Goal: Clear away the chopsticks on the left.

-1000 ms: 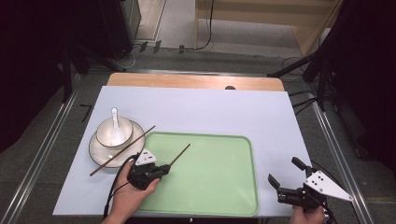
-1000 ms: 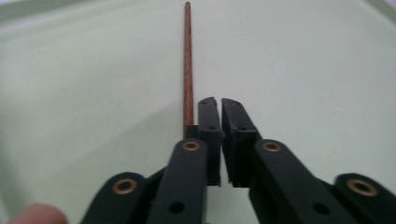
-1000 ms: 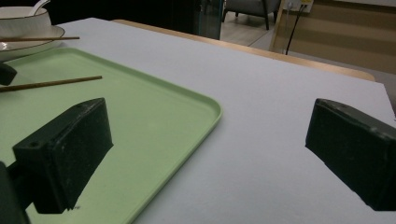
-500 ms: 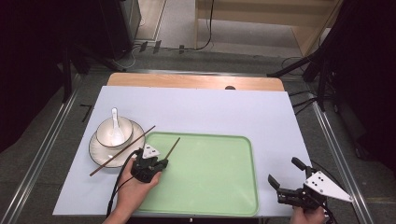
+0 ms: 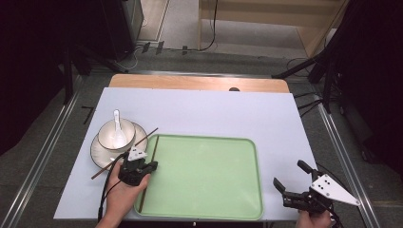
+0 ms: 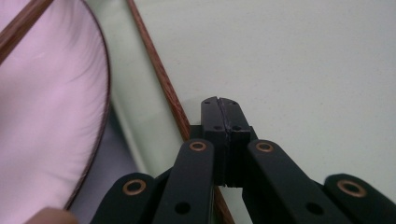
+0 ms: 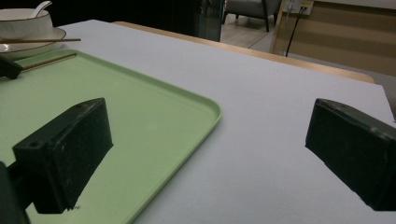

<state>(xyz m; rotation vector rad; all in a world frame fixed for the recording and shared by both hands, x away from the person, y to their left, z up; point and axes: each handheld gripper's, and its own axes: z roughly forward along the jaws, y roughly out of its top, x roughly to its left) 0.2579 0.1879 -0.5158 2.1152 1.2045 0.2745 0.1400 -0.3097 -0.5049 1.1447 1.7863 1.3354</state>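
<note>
- A green tray (image 5: 209,180) lies on the near half of the pale table (image 5: 214,114).
- The left gripper (image 5: 142,168) sits at the tray's left edge, on a chopstick (image 5: 153,152) lying along that edge.
- Another chopstick (image 5: 145,137) rests across the saucer (image 5: 97,154), which carries a bowl (image 5: 111,137) with a spoon (image 5: 117,124).
- The right gripper (image 5: 292,183), jaws apart, hovers near the tray's near right corner.

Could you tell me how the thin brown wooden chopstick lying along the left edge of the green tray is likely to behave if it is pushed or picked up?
The thin brown wooden chopstick looks straight and stiff, so it probably won't flex. Its slender, rounded shaft may roll on the smooth green tray until the rim stops it. The shut left gripper lies beside it, so a nudge likely slides it easily.
</note>
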